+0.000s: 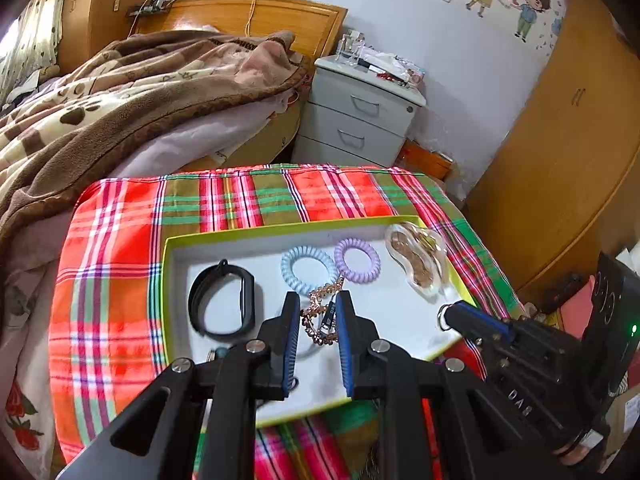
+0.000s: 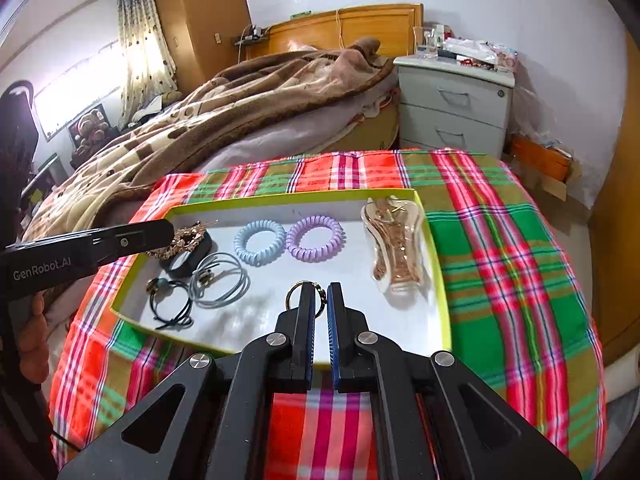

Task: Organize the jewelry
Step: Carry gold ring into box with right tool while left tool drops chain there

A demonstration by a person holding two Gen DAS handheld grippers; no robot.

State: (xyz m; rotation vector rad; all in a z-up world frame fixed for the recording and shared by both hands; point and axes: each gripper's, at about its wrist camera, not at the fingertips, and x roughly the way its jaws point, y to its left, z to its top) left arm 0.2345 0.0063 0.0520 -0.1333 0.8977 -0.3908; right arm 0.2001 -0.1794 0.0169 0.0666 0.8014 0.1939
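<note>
A white tray with a lime-green rim lies on the plaid cloth. My left gripper is shut on a rose-gold chain bracelet, held above the tray's left part; the bracelet also shows at its tip in the right wrist view. My right gripper is shut on a metal ring above the tray's front middle; it also shows in the left wrist view. In the tray lie a black band, a blue coil tie, a purple coil tie, a clear hair claw and thin elastic ties.
The plaid cloth covers a small table. A bed with a brown blanket lies behind on the left. A grey nightstand stands behind. A wooden wardrobe stands at the right.
</note>
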